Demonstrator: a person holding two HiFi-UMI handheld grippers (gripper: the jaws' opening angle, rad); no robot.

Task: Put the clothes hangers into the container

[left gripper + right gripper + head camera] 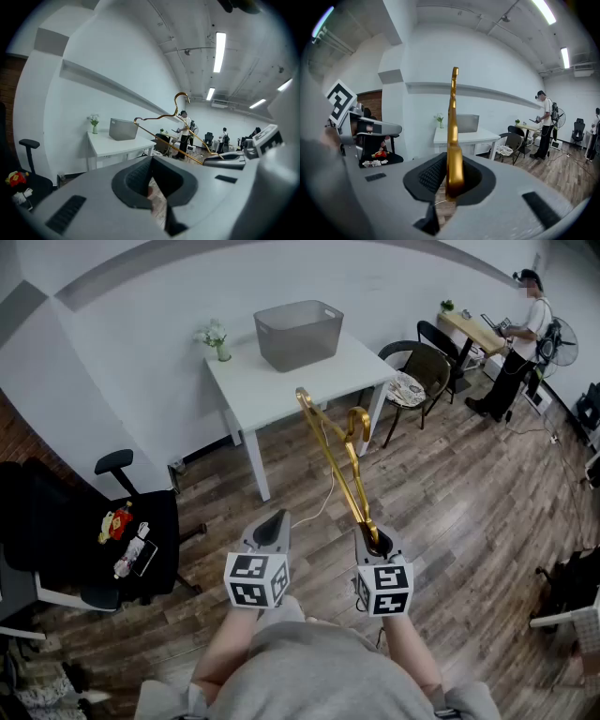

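Note:
A gold clothes hanger (342,460) slants up and away from my right gripper (375,540), which is shut on its lower end. In the right gripper view the hanger (453,140) stands upright between the pads. In the left gripper view the same hanger (159,117) shows at mid right with its hook up. The grey container (298,334) sits on the white table (281,385) ahead, well beyond both grippers. My left gripper (273,526) is beside the right one, shut with nothing in it, the tips meeting.
A small flower vase (217,338) stands on the table left of the container. A black office chair (131,540) with small items is at the left, and a dark chair (417,371) stands right of the table. A person (525,315) stands at a desk far right.

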